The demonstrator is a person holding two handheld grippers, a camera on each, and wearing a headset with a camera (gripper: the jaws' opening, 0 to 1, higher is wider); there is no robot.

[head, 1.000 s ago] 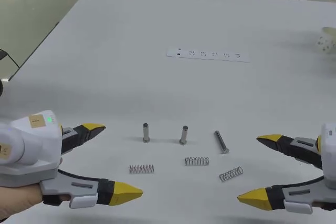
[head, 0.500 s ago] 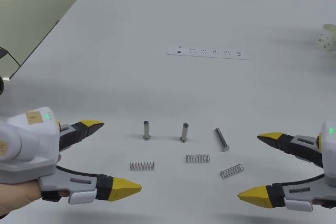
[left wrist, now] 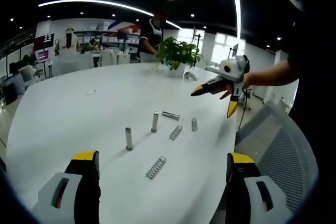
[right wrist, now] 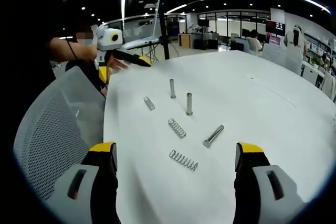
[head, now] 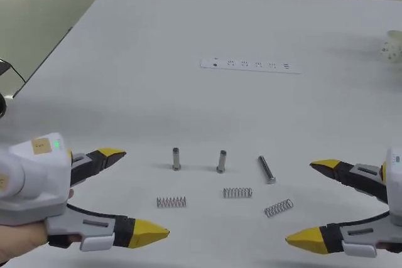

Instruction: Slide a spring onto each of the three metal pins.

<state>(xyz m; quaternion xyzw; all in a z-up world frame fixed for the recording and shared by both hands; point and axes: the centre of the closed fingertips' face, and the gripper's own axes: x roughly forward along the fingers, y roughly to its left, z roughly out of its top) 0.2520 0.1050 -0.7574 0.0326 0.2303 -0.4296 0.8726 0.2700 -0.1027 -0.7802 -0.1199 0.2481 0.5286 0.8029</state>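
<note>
Two metal pins stand upright on the white table, the left pin point(head: 176, 159) and the middle pin point(head: 222, 161). A third pin point(head: 266, 170) lies flat to their right. Three springs lie loose in front of them: left spring point(head: 171, 202), middle spring point(head: 237, 192), right spring point(head: 278, 208). My left gripper point(head: 135, 194) hovers open at the near left, apart from the left spring. On the near right, my right gripper point(head: 308, 203) is open too, nothing between its jaws. The left gripper view has the nearest spring point(left wrist: 156, 167) ahead; the right gripper view has a spring point(right wrist: 183, 160) and the lying pin point(right wrist: 213, 136).
A white power strip point(head: 250, 64) lies flat at mid-table beyond the pins. A small pale object point(head: 392, 46) sits at the far right edge. The table's left edge point(head: 56, 45) runs diagonally. Office chairs stand past the far end, and a grey mesh chair point(right wrist: 47, 129) is near me.
</note>
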